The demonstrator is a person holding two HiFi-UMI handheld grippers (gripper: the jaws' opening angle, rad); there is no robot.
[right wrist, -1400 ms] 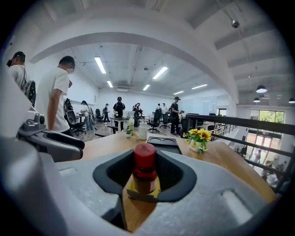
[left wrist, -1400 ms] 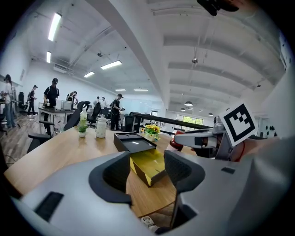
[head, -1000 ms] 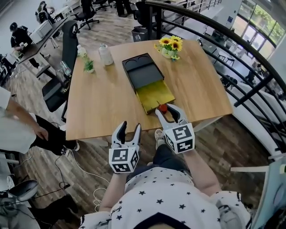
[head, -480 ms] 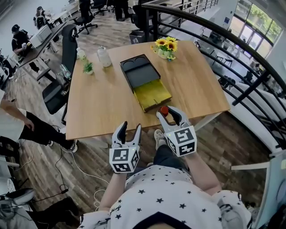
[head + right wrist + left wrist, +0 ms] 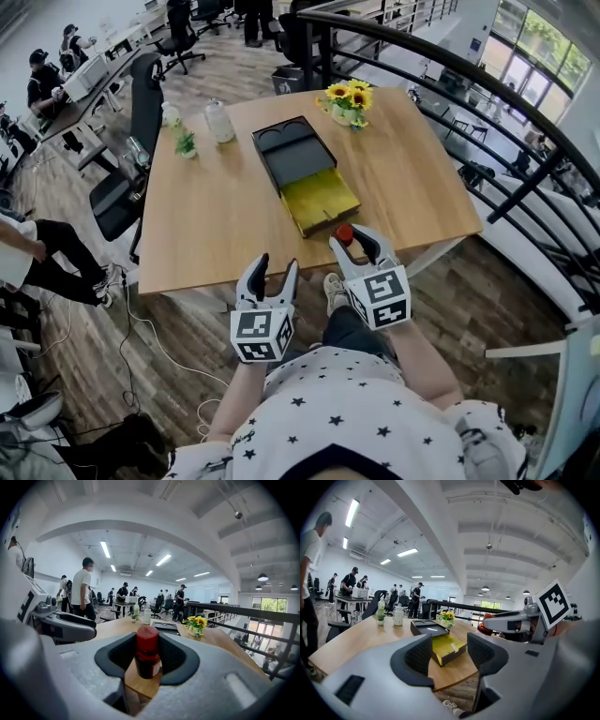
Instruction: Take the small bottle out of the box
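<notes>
The small dark bottle (image 5: 344, 232) with a red cap stands upright between the pads of my right gripper (image 5: 354, 242), which is shut on it at the table's near edge. In the right gripper view the bottle (image 5: 147, 652) fills the gap between the jaws of that gripper (image 5: 147, 657). The black box (image 5: 292, 150) with its yellow drawer (image 5: 322, 200) pulled out lies on the table (image 5: 206, 216) just beyond. My left gripper (image 5: 267, 272) hangs open and empty below the table edge, to the left. The left gripper view shows the box (image 5: 436, 637) past the open left gripper (image 5: 449, 653).
A vase of sunflowers (image 5: 352, 98) stands at the table's far right. A white bottle (image 5: 220, 120) and a small plant (image 5: 185, 141) stand far left. An office chair (image 5: 141, 103) is at the left side, a black railing (image 5: 487, 103) to the right. A person's legs (image 5: 52, 253) show at left.
My right gripper has drawn the bottle slightly back from the drawer's front. The person at the left edge has moved away. My left gripper has stayed in place.
</notes>
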